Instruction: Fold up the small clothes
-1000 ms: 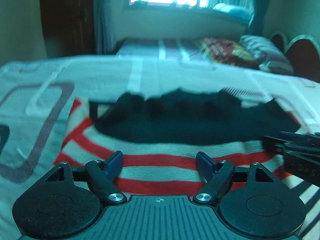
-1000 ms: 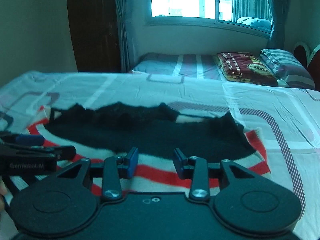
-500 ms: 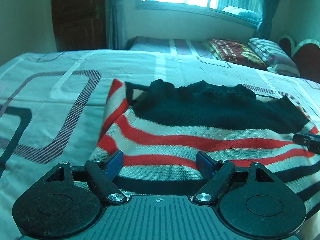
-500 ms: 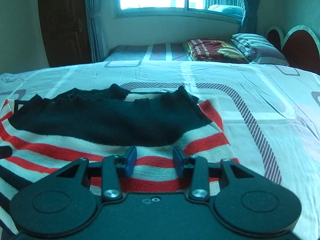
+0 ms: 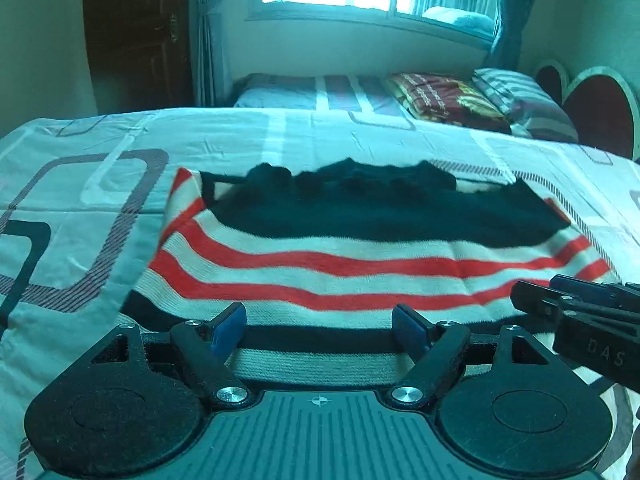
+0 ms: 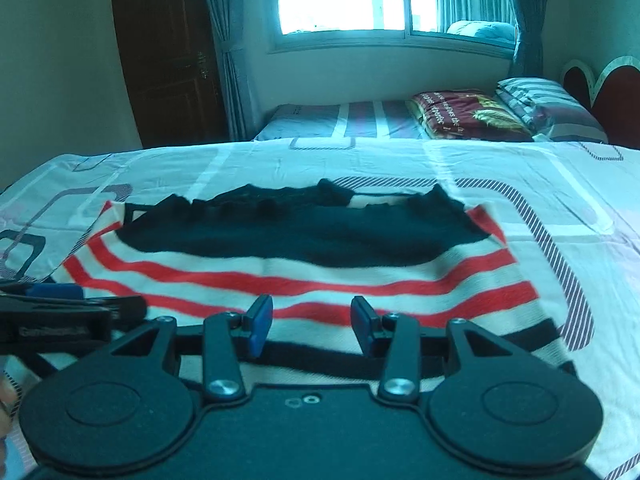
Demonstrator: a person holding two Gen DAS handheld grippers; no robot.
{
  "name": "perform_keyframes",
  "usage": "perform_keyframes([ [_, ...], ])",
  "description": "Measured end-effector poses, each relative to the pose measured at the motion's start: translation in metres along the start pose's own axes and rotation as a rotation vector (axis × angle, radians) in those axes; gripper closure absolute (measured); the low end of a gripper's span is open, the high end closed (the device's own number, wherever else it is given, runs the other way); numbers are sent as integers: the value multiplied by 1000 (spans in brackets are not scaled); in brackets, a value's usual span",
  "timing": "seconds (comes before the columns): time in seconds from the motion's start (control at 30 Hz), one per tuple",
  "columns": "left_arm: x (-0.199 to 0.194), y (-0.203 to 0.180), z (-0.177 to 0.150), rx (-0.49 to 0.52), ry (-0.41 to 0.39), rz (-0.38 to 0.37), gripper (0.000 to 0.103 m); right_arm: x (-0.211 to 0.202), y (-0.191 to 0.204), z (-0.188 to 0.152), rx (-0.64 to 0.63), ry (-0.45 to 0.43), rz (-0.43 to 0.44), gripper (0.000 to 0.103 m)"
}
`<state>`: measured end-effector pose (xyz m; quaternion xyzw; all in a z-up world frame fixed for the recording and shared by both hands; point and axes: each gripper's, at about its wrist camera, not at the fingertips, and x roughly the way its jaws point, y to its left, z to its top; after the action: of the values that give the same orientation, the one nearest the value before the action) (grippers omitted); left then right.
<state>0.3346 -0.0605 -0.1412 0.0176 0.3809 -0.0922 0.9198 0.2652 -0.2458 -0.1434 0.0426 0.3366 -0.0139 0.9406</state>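
Sweater (image 5: 360, 264), striped red, cream and black with a dark upper part, lies spread flat on the bed (image 5: 100, 208), directly ahead of both tools and running under their fingertips.

Starting on the left: my left tool (image 5: 320, 326) stands wide, nothing between its blue pads (image 5: 228, 328), and it hangs over the near hem towards the sweater's left edge. Half a second ago that left edge sat closer beneath it; now more of the garment's width shows ahead, so I read this as the tool having drawn back and shifted rather than the cloth moving. Its spread has not changed.

On the right: my right tool (image 6: 310, 326) is partly open and its jaws have just been opening; I see only the sweater's stripes behind the gap, nothing pinched. From the left camera it shows at the far right edge, low over the hem. A second ago its view was skewed across the garment; now it is more square to it.

My judgement: both tools have let go and are lining up along the near hem, so the next fold has not begun.
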Motion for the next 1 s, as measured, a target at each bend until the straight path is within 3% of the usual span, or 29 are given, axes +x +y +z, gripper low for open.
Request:
perform_keyframes([
  [0.13,9,2,-12,23,13,16,23,6,-1,-9,-6,28,-20,59],
  [0.27,10,4,-21,41,-5,33,12,10,-9,-20,-25,34,-40,58],
  [0.63,-2,23,-29,62,1,19,12,-9,-59,-31,43,33,-124,58],
  [0.87,-17,25,-45,105,-2,59,12,-16,-50,-56,0,29,-172,57],
  [1.0,-15,23,-44,135,29,78,11,-14,-47,-45,1,71,-195,56],
])
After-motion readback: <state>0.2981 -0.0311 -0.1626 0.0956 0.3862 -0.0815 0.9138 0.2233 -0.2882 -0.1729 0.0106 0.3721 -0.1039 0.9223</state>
